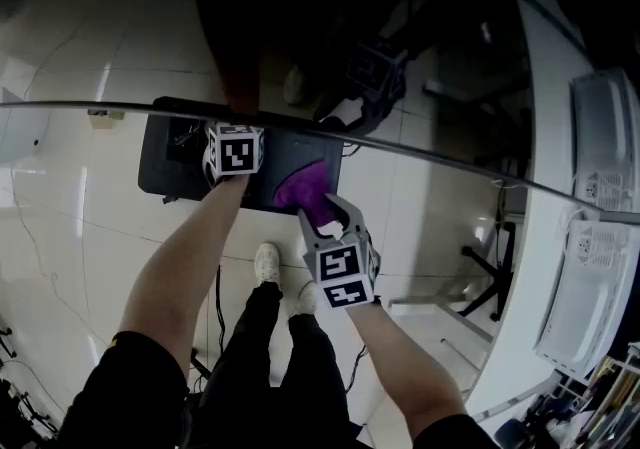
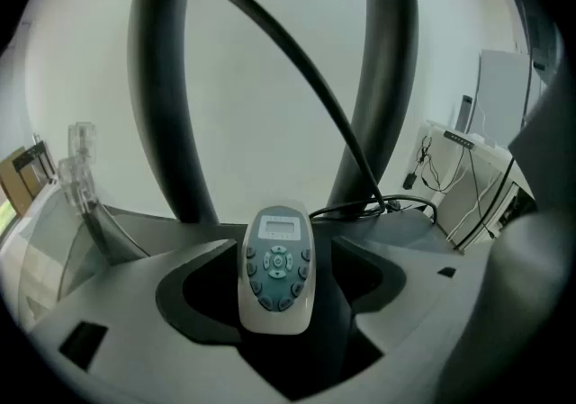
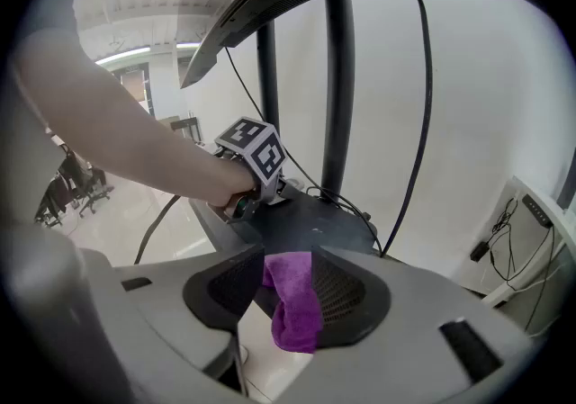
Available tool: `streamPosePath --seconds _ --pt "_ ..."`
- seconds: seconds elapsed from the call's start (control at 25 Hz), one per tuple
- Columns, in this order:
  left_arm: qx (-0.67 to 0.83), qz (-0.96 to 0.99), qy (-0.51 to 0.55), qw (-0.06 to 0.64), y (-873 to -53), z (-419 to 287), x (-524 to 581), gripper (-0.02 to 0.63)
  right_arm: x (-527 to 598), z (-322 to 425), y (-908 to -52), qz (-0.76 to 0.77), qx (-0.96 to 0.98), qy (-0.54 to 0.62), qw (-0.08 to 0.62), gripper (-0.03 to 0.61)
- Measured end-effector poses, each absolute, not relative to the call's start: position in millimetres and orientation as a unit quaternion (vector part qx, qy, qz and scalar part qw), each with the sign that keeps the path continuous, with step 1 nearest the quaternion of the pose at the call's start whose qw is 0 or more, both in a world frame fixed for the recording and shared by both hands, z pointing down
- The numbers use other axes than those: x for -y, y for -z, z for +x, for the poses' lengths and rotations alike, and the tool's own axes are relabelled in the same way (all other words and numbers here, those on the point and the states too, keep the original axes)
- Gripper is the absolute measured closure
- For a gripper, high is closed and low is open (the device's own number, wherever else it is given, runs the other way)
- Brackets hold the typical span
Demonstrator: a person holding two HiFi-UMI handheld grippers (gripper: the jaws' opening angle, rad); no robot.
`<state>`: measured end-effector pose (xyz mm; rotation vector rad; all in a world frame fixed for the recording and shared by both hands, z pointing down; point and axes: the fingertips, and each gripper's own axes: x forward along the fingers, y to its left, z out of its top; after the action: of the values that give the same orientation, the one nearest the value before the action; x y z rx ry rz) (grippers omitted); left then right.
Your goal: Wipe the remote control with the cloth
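At the left, the left gripper (image 2: 286,246) is held wide open over a black base (image 1: 178,159). In the left gripper view the remote control (image 2: 277,269) is seen between its jaws, at the lower centre of the frame. A dark gap is left along the remote control's right edge, so it is judged not to be clamped. Its long axis is lined up with the gripper's own pointing, with the display end away and the buttons facing up. Behind it, two dark poles (image 2: 166,96) are seen rising from the base.

Further right, the right gripper (image 3: 288,258) is clenched on the purple cloth (image 3: 295,308), which hangs below the jaws. In the head view the cloth is placed just right of and below the left gripper. The remote control is therefore judged to lie up and to the left of the cloth, and the left gripper is much the nearer to it.
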<state>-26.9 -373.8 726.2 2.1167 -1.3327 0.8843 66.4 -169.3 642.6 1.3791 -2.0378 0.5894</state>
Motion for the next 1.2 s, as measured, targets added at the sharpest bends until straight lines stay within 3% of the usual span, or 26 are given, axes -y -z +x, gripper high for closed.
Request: streamPosePath --seconds 0.32,0.48,0.76,1.04,1.08,1.16,1.2 --pt "0.461 0.782 -0.328 0.261 -743.1 -17.3 372.1 0.295 177.0 67.5 -646.2 0.518 0.769 -0.226 0.299 0.391" --pt "0.464 0.779 -0.331 0.263 -742.1 -19.9 371.7 0.342 177.2 68.9 -648.0 0.519 0.767 -0.226 0.302 0.391" --pt "0.447 0.798 -0.328 0.236 -727.1 -17.6 352.4 0.350 180.5 66.8 -653.8 0.518 0.765 -0.225 0.310 0.391" --pt "0.399 0.834 -0.331 0.190 -688.5 -15.3 293.0 0.350 183.4 71.2 -701.7 0.496 0.751 -0.220 0.377 0.390" --pt "0.391 0.838 -0.334 0.182 -683.6 -17.0 283.5 0.350 183.2 71.1 -709.3 0.489 0.749 -0.220 0.389 0.337" --pt "0.378 0.845 -0.339 0.170 -676.7 -21.7 265.8 0.350 183.5 70.0 -720.7 0.477 0.745 -0.219 0.411 0.329" --pt "0.373 0.847 -0.339 0.165 -674.7 -24.1 258.0 0.350 183.4 69.3 -727.0 0.472 0.743 -0.220 0.420 0.292"
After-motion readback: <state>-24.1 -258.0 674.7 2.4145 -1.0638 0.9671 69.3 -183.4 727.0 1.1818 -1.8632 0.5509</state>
